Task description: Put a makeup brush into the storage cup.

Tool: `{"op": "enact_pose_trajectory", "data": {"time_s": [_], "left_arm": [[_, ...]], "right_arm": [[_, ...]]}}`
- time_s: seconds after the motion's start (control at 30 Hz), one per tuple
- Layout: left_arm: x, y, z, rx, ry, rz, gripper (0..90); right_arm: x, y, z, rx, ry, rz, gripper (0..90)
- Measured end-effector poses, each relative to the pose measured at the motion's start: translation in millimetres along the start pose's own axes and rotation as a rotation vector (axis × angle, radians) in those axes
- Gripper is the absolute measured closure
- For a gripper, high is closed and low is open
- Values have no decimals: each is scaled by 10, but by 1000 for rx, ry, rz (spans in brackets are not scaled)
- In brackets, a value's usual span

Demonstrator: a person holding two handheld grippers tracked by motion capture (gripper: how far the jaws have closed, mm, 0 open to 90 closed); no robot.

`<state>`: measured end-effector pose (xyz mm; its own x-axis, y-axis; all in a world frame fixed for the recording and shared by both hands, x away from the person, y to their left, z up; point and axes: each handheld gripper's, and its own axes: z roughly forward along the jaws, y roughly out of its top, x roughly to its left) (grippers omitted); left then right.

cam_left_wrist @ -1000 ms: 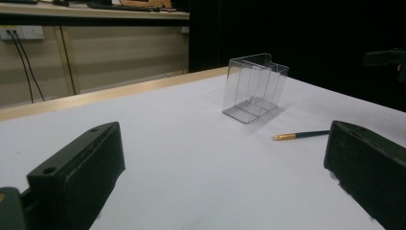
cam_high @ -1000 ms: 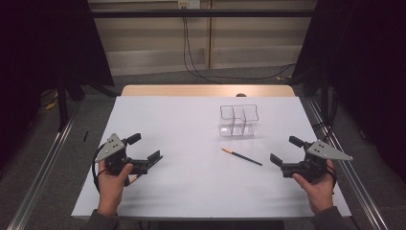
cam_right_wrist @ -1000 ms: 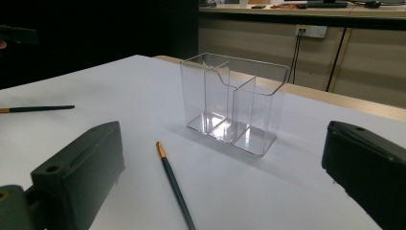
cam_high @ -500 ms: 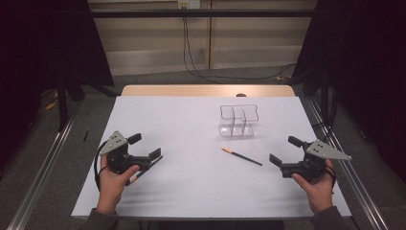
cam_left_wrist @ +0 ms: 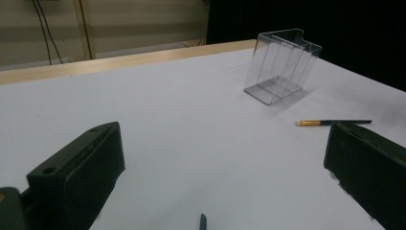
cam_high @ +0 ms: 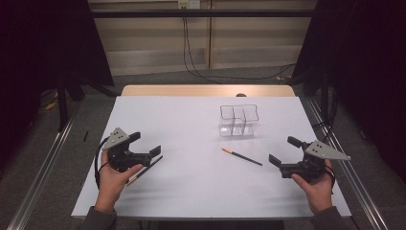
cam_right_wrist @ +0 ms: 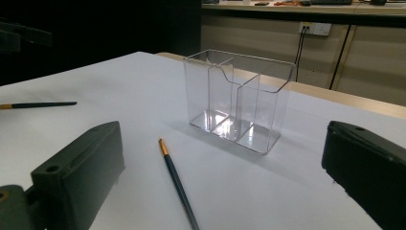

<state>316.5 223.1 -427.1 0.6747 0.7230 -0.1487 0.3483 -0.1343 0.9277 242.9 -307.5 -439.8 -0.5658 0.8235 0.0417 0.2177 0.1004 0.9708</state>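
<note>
Looks like the start of a tidy-up imo: nothing picked up yet, next move prob needs one brush grabbed and dropped into the holder. Left tongs (cam_high: 152, 154) are wide open, empty, hovering right over a brush (cam_high: 143, 171) near the counter (cam_high: 191, 191) front edge; can't tell if they touch it. Right tongs (cam_high: 281, 154) also released, holding nothing. 2nd brush (cam_high: 242, 157) lies mid-counter btw both. Clear holder (cam_high: 238, 120) stands upright farther back, empty.

The bench (cam_high: 191, 124) lies open across its left and middle; a clear holder (cam_high: 238, 120) stands right of centre, one brush (cam_high: 242, 156) lies in front of it, and another brush (cam_high: 143, 170) lies beside the left hand-held gripper (cam_high: 143, 148)
</note>
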Motion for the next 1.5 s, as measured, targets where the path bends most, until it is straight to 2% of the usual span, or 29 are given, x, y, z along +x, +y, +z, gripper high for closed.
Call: {"op": "enact_pose_trajectory", "data": {"time_s": [0.2, 0.53, 0.57, 0.87, 1.03, 1.13, 1.23, 1.33, 1.5], "left_arm": [[0, -4, 25, 18, 4, 7, 0], [27, 1, 25, 44, 23, -17, 0], [35, 1, 22, 61, 27, -4, 0], [27, 2, 37, 140, 40, -8, 0], [37, -21, 46, 141, 36, -21, 0], [43, -40, 65, 159, 36, -12, 0], [46, -40, 76, 187, 47, 2, 0], [49, -29, 76, 202, 47, 0, 0], [59, -35, 78, 260, 58, 4, 0]], "right_arm": [[-1, -3, 1, -1, 3, 1, 0], [0, -4, 2, -2, 3, 5, 0], [0, -4, 2, -3, 1, 4, 0], [-7, -3, 0, -2, 2, 1, 0], [-5, 0, 4, -4, 5, 1, 0], [-6, 1, 5, 0, 6, -1, 0], [-3, 2, 6, 1, 4, 1, 0], [-3, 1, 5, 1, 3, 0, 0], [-3, 3, 3, 0, 2, -2, 0]]}}
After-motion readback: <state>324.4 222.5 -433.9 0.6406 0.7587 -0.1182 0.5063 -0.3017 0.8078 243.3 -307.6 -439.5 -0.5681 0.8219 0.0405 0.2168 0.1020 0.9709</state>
